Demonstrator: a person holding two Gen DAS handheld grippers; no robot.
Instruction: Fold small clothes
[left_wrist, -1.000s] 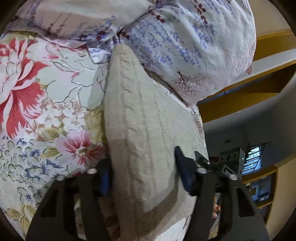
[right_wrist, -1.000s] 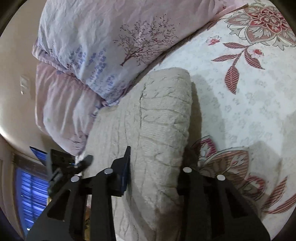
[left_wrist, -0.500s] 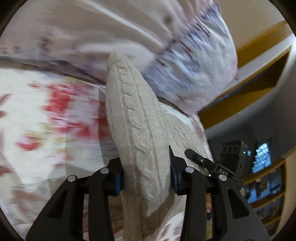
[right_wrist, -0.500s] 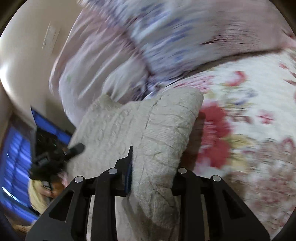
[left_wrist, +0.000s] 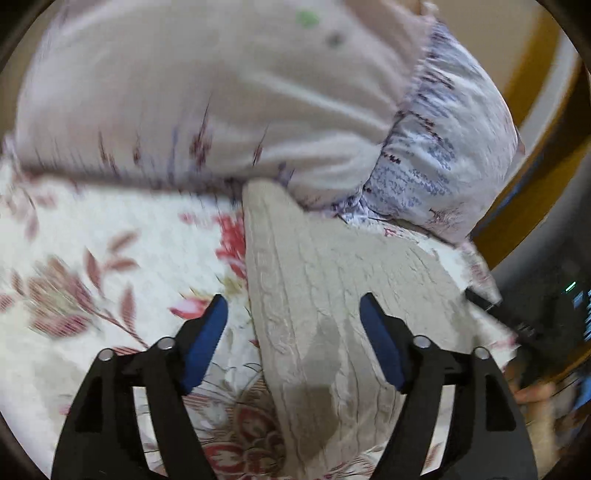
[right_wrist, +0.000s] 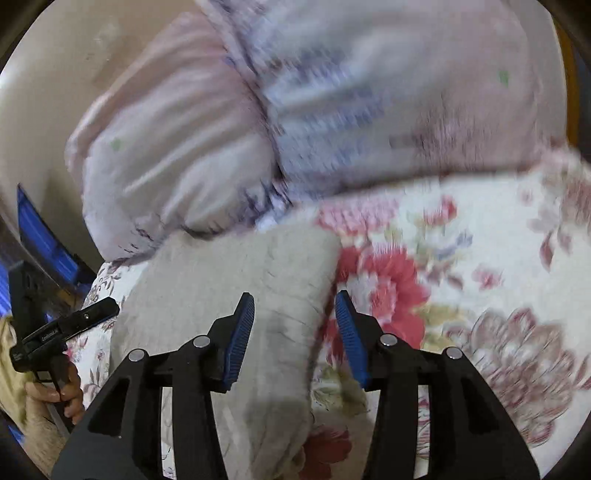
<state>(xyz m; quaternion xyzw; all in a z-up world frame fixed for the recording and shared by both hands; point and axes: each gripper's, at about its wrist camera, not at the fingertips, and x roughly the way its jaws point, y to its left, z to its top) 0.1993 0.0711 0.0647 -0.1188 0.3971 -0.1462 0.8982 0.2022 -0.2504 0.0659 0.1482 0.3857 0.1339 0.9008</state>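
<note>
Sweater (left_wrist: 332, 295), beige cable knit, lies doubled over on the floral bedspread (left_wrist: 110, 266), its far end against the pillows (left_wrist: 221, 92) at the head edge. That fold looks finished; smoothing or another fold may remain. Both grippers, left (left_wrist: 291, 314) and right (right_wrist: 295, 314), pinched it half a second ago; their jaws have just been opening and now stand clear of the knit.

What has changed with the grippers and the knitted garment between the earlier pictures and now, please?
Both grippers have let go. Half a second ago each was pinching a raised fold of the beige knitted garment; now the left gripper and right gripper have just opened their jaws, with no pad pressing the cloth, and the garment lies lower on the floral bedspread. The pillows remain beyond it, the garment's far end against them.
</note>
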